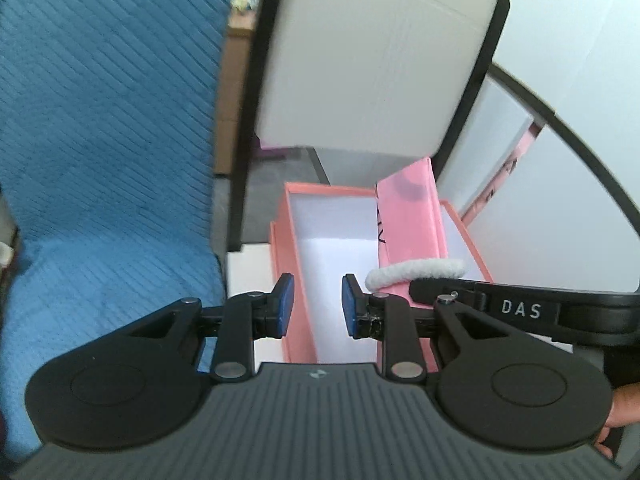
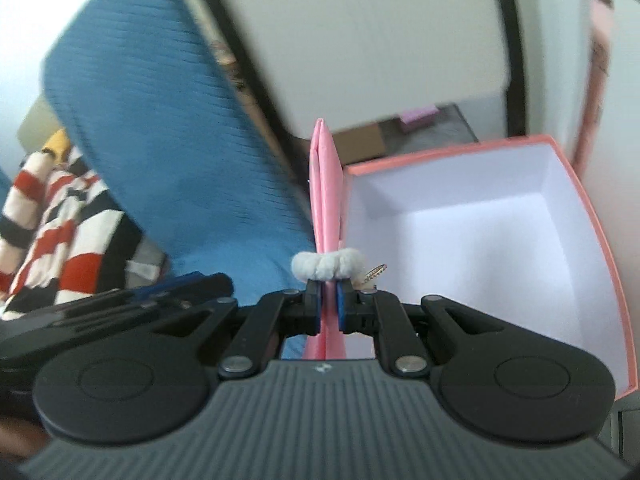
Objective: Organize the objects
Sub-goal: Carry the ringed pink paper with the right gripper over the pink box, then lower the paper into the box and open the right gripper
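Your right fingers pinch the pink pouch, pointing lengthwise beside the open box; left fingers gape, empty.

Left wrist view: sitting close above the pink box, looking forward and down along its fingers; chair back filling upper centre, blue cushion frame left.
Right wrist view: looking forward from beside the pink box, lower right; blue cushion upper left.
Both are sharing box, cushion and pink pouch.
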